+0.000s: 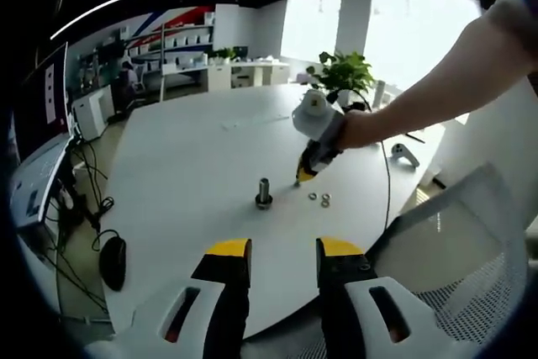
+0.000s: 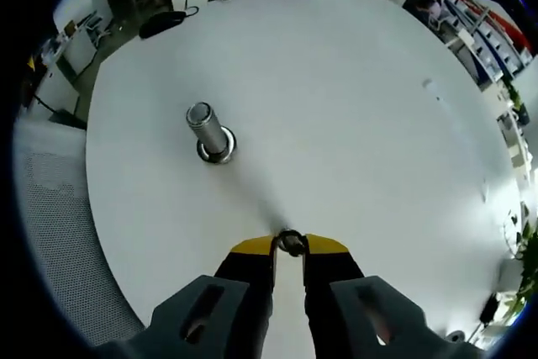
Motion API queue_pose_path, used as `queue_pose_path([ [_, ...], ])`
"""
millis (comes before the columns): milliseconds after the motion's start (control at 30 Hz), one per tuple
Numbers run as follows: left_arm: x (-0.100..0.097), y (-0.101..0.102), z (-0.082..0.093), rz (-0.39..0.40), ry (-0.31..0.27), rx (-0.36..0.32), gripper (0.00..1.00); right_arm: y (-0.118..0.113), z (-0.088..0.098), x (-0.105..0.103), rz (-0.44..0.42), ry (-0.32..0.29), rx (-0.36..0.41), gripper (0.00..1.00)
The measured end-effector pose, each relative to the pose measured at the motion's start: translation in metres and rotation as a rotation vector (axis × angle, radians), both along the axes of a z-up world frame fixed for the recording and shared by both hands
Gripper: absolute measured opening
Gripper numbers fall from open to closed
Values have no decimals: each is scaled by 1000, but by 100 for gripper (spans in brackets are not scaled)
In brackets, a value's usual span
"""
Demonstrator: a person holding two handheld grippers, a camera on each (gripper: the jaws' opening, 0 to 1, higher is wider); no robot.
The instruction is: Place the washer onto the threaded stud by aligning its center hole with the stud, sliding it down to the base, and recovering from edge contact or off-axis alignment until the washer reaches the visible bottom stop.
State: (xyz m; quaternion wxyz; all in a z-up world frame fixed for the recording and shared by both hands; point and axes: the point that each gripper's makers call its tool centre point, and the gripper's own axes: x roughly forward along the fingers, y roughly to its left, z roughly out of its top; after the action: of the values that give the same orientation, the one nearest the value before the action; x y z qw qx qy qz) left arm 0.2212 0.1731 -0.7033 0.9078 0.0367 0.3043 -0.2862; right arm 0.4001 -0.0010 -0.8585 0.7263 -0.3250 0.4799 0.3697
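Washer (image 2: 291, 243): small, dark metal ring, pinched between the yellow tips of the right gripper (image 2: 290, 247), jaws nearly closed on it; it sits just above or on the white table (image 2: 353, 107) (contact with the surface cannot be told).

Threaded stud (image 2: 207, 128): grey metal, upright on a round base collar, standing apart from the held washer, up and to the left in the right gripper view. Nothing sits on it.

Same stud (image 1: 264, 192) in the left gripper view: near the table's middle, beyond the left gripper (image 1: 283, 250), whose yellow-tipped jaws stand parted with nothing between them, hanging over the near table edge.

Left gripper view, further items: the right gripper (image 1: 304, 176) coming in from the right, tips down at the table just right of the stud, with a person's hand (image 1: 357, 128) on it; two spare washers (image 1: 319, 198) lying flat just beside those tips; a potted plant (image 1: 340, 73) at the far edge; a mesh chair back (image 1: 471, 250) at right.

Right gripper view, further item: a dark mouse-like object (image 2: 164, 23) at the table's far edge (too small to identify).
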Motion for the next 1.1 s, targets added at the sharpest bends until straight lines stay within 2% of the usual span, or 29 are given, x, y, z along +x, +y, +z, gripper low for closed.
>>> queue_pose_path([
  [233, 0, 1, -1, 6, 3, 5, 29, -2, -15, -5, -11, 30, -9, 15],
  [433, 1, 3, -1, 13, 2, 6, 29, -5, -18, -5, -24, 44, -14, 15],
  [633, 1, 4, -1, 19, -1, 8, 29, -6, -14, -6, -28, 26, 4, 15],
  [900, 2, 5, 0, 23, -7, 9, 29, -20, -8, -24, -41, 41, 2, 16],
  [1100, 2, 4, 1, 17, -13, 17, 29, -35, -11, -45, -53, 84, -9, 16],
])
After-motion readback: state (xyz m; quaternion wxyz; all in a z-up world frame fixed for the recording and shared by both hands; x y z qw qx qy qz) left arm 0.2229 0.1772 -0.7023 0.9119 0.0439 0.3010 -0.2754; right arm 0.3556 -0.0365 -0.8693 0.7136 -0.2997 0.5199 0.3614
